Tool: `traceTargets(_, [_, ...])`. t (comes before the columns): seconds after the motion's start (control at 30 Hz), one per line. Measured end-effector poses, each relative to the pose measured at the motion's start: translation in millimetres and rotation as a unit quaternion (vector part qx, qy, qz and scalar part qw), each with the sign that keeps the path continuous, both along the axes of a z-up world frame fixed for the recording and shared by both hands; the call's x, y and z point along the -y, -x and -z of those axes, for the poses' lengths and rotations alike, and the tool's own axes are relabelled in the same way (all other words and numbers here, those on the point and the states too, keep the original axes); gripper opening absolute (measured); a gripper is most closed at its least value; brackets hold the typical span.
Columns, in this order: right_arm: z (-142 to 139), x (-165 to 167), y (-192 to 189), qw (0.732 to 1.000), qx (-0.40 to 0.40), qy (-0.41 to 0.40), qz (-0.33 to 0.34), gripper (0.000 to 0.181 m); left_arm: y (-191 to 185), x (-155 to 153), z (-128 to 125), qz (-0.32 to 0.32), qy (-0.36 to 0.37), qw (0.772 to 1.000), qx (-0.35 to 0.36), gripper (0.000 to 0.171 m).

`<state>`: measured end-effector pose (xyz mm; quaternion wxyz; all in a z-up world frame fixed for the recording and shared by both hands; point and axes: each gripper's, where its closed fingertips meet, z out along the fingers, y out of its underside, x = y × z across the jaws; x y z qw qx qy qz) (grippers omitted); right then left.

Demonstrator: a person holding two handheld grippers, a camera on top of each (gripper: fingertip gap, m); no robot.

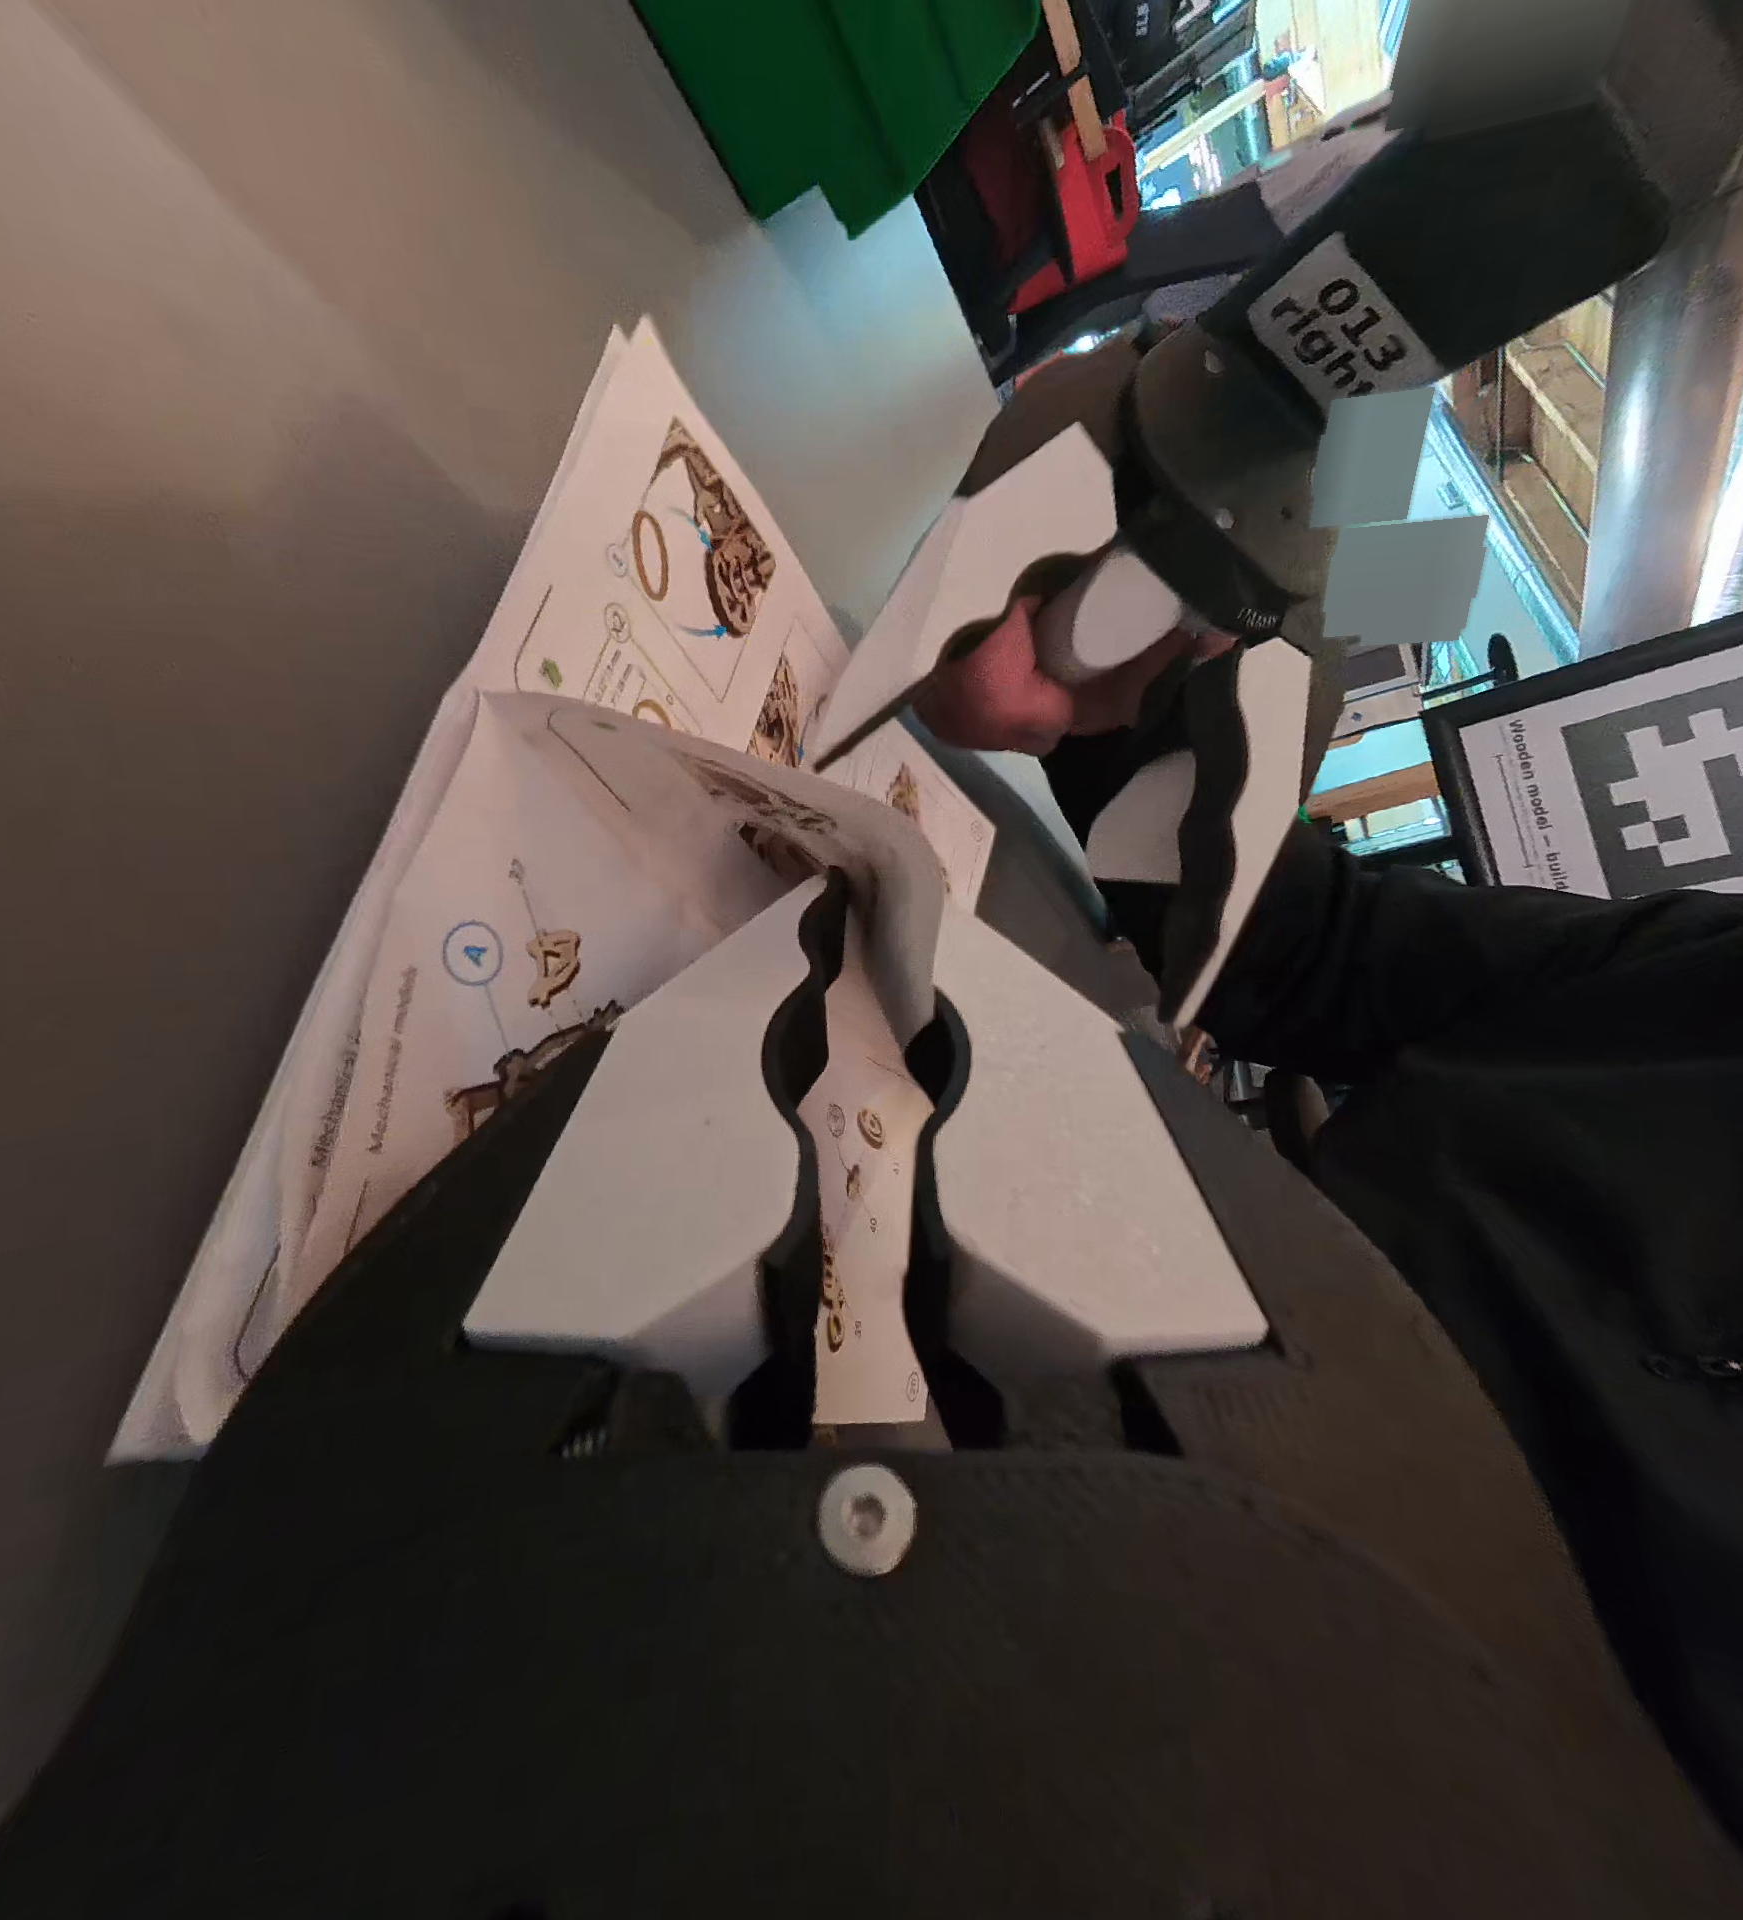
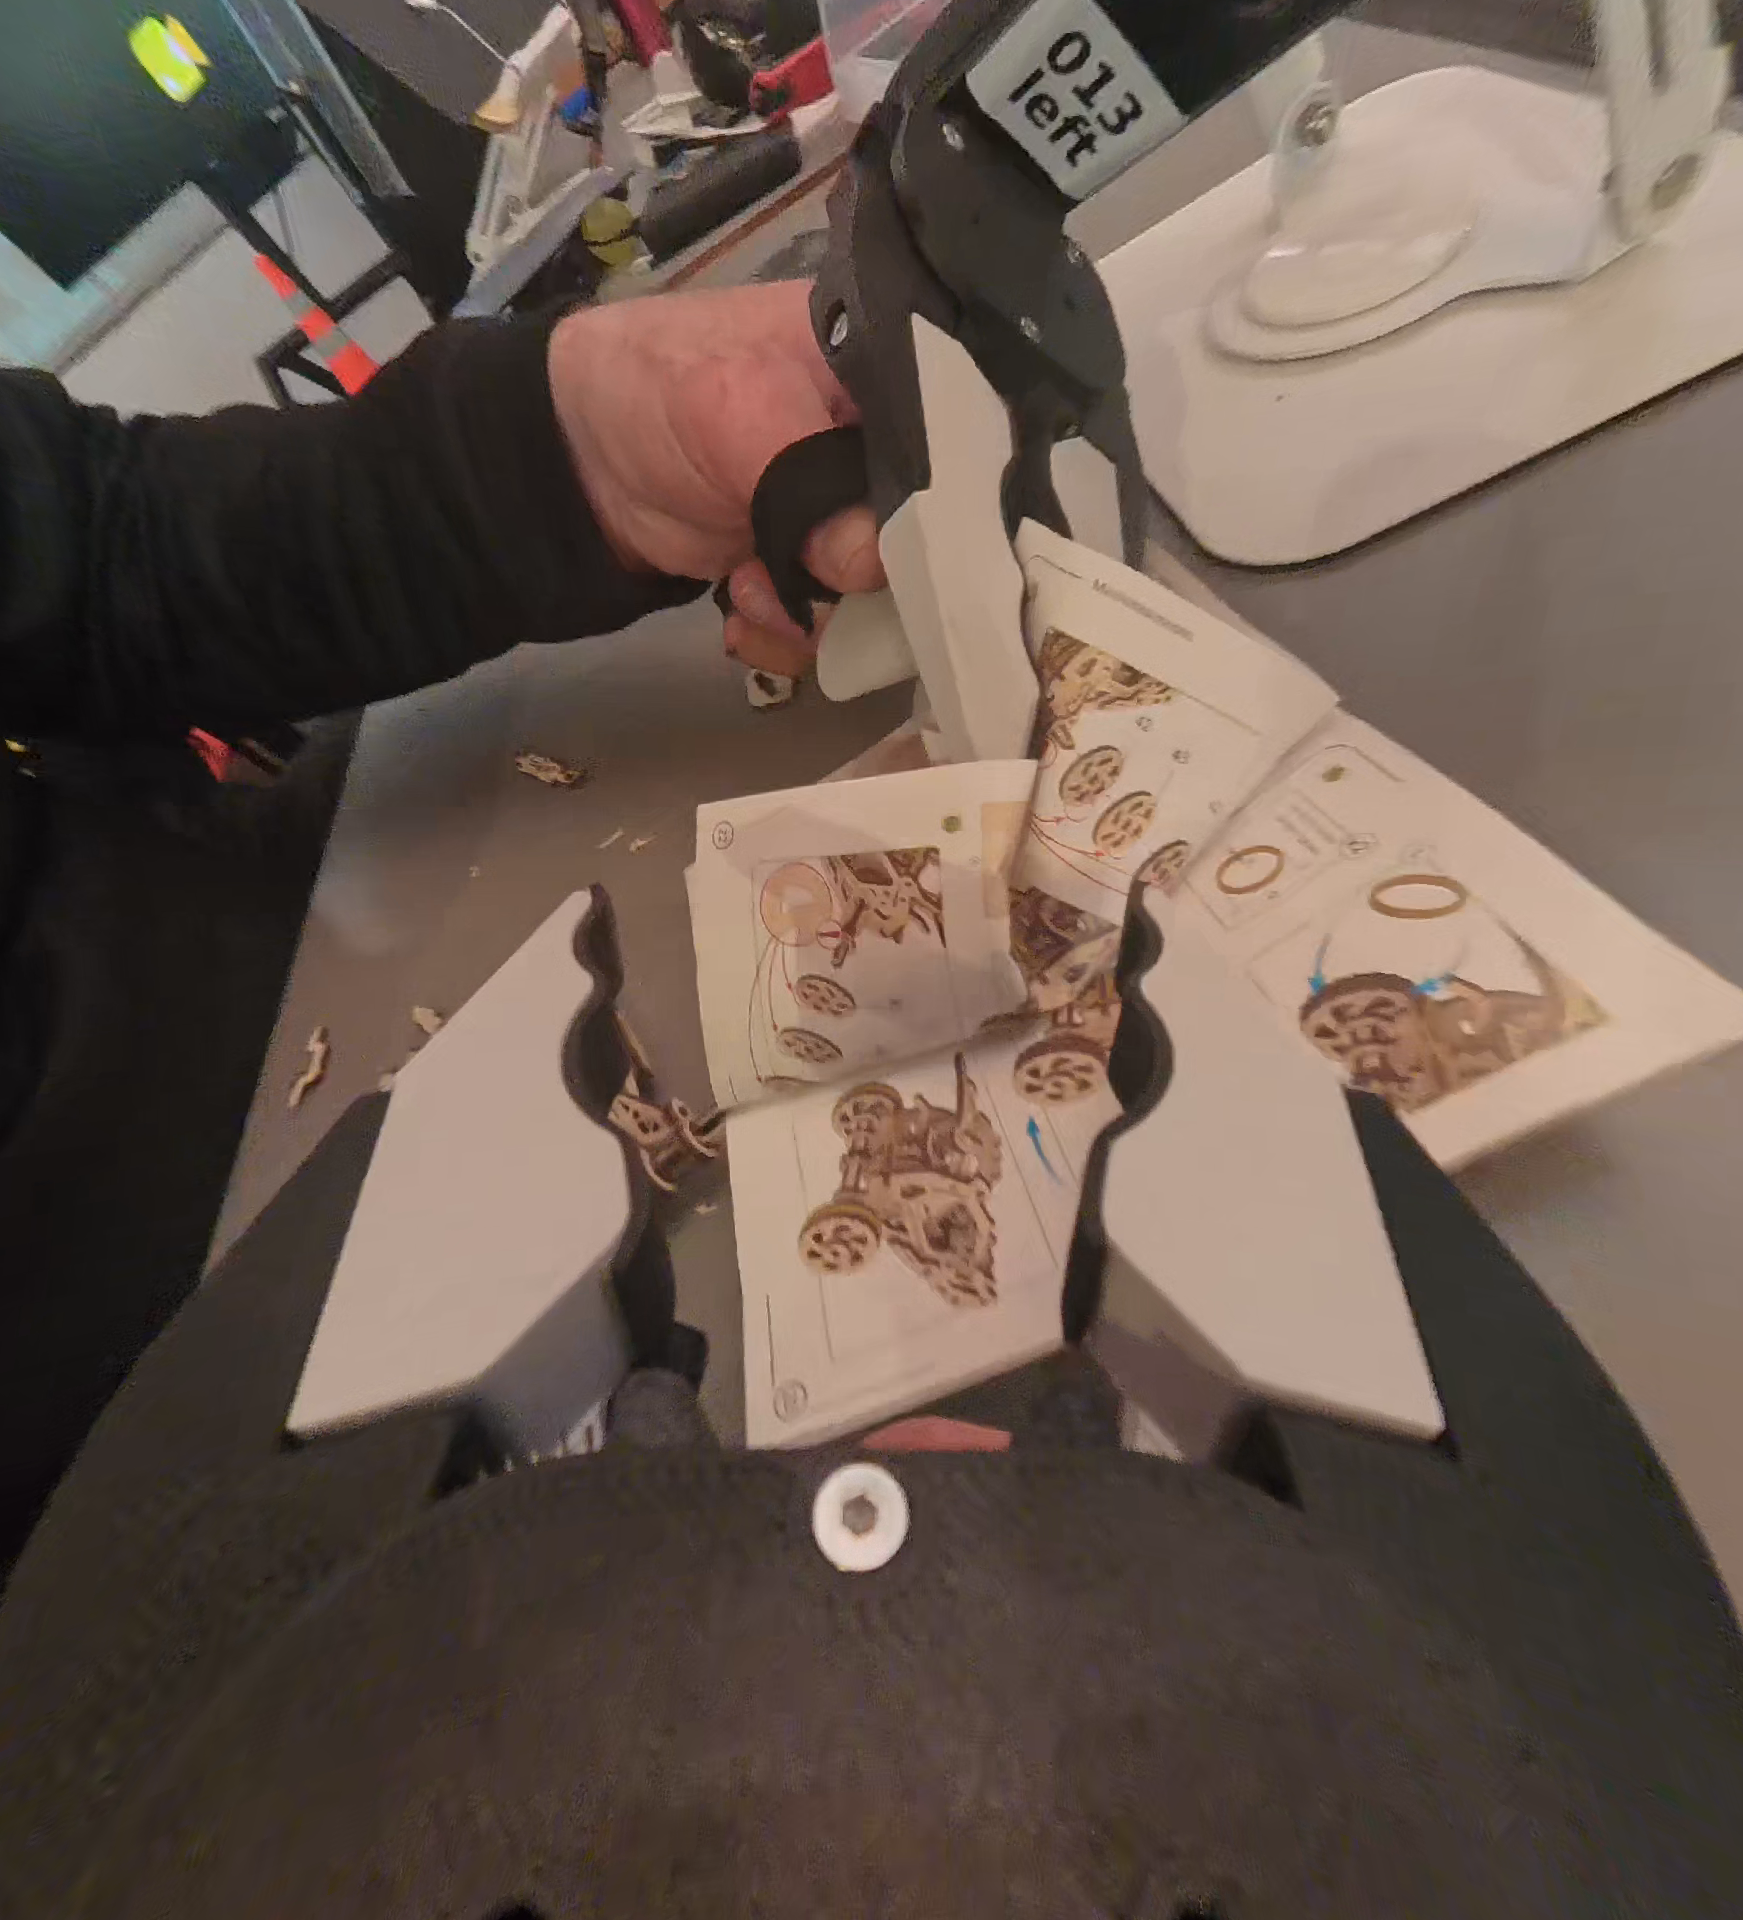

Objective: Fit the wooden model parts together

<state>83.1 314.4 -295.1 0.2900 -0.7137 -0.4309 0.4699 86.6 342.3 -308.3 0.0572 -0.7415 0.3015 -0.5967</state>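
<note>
One booklet page (image 1: 862, 1164) pinched in left hand-held gripper (image 1: 831, 894), right hand-held gripper (image 2: 862, 904) spread.

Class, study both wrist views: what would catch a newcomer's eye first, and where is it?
First, the instruction booklet spread open on the grey table, one page pinched and lifted by the left gripper. Next, the right gripper hovering open just above the booklet's near pages. Small wooden model parts and scraps lie on the table to the booklet's left.
</note>
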Motion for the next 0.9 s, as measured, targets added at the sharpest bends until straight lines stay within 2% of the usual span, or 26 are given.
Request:
traceTargets(0.07, [12.0, -2.9, -2.0, 0.999, 0.035, -0.006, -0.002, 0.079, 5.0, -4.9, 6.6, -0.003, 0.003, 1.000, -0.014, 0.009])
traceTargets(0.17, [50.7, -13.7, -10.5, 0.985, 0.162, -0.058, 0.010, 0.059, 11.1, -12.7, 11.8, -0.007, 0.002, 1.000, -0.025, 0.007])
traceTargets(0.23, [54.3, -22.2, -12.1, 0.976, 0.191, -0.097, 0.028, 0.038, 18.6, -16.2, 14.1, -0.003, 0.000, 0.999, -0.037, 0.007])
traceTargets(0.27, [56.0, -26.4, -14.7, 0.971, 0.205, -0.117, 0.033, 0.028, 24.5, -18.2, 16.7, -0.003, -0.005, 0.999, -0.049, 0.002])
traceTargets(0.37, [56.9, -30.8, -19.1, 0.965, 0.227, -0.129, 0.032, 0.012, 49.1, -28.4, 31.3, -0.016, -0.043, 0.992, -0.117, 0.003])
traceTargets(0.47, [52.5, -36.2, -16.6, 0.952, 0.262, -0.154, 0.028, 0.011, 60.4, -28.3, 36.0, -0.019, -0.059, 0.987, -0.145, 0.003])
traceTargets(0.57, [36.5, -38.1, 9.8, 0.965, 0.211, -0.158, 0.012, 0.010, 63.5, -28.1, 35.6, -0.029, -0.061, 0.988, -0.141, 0.001])
traceTargets(0.6, [37.6, -37.9, 17.7, 0.963, 0.210, -0.169, 0.000, 0.008, 65.0, -28.1, 35.7, -0.032, -0.066, 0.987, -0.141, 0.001])
traceTargets(0.67, [58.2, -39.8, 17.7, 0.949, 0.264, -0.170, -0.021, 0.003, 71.5, -29.2, 34.1, -0.039, -0.078, 0.985, -0.146, 0.003])
traceTargets(0.73, [56.3, -40.3, 23.5, 0.957, 0.245, -0.151, -0.022, 0.000, 81.3, -29.9, 28.6, -0.055, -0.087, 0.984, -0.147, 0.014])
traceTargets(0.87, [57.3, -39.8, 26.0, 0.951, 0.259, -0.167, -0.025, 0.000, 94.1, -14.4, 15.4, -0.071, -0.130, 0.974, -0.169, 0.023])
traceTargets(0.9, [57.3, -38.8, 26.9, 0.950, 0.262, -0.168, -0.029, 0.000, 92.3, -8.1, 4.7, -0.071, -0.135, 0.977, -0.149, 0.024])
